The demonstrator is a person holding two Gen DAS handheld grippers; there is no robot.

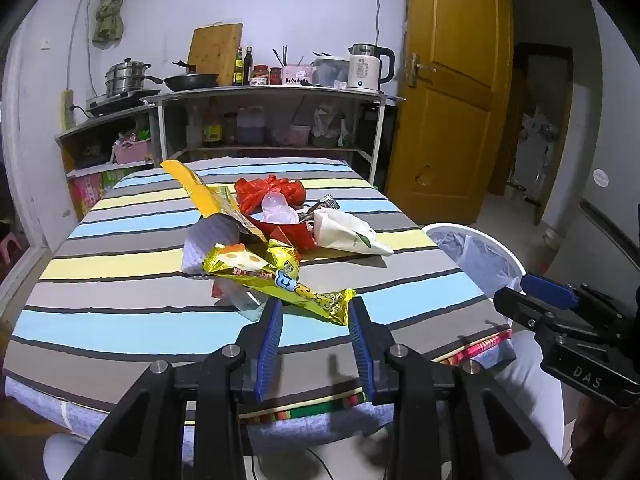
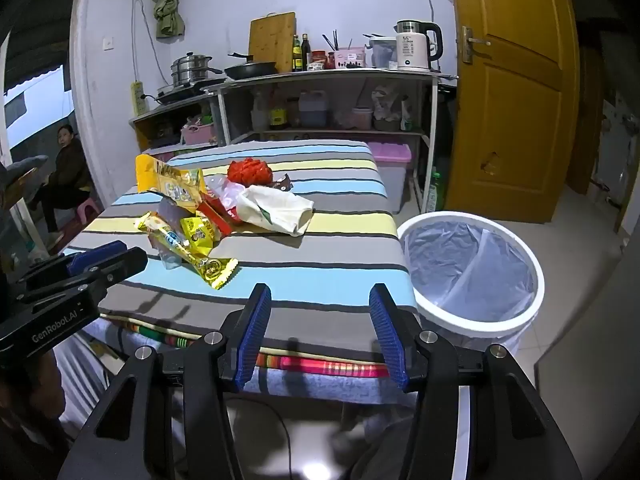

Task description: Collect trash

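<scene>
A pile of trash lies on the striped table: a long yellow wrapper, a tall yellow bag, a red plastic bag, a white wrapper. My left gripper is open, its blue pads just short of the long wrapper's near end. My right gripper is open and empty over the table's near edge, right of the pile. A white bin with a clear liner stands right of the table; it also shows in the left wrist view.
Kitchen shelves with pans, bottles and a kettle stand behind the table. A yellow door is open at the right. A person sits at the far left. Tiled floor lies around the bin.
</scene>
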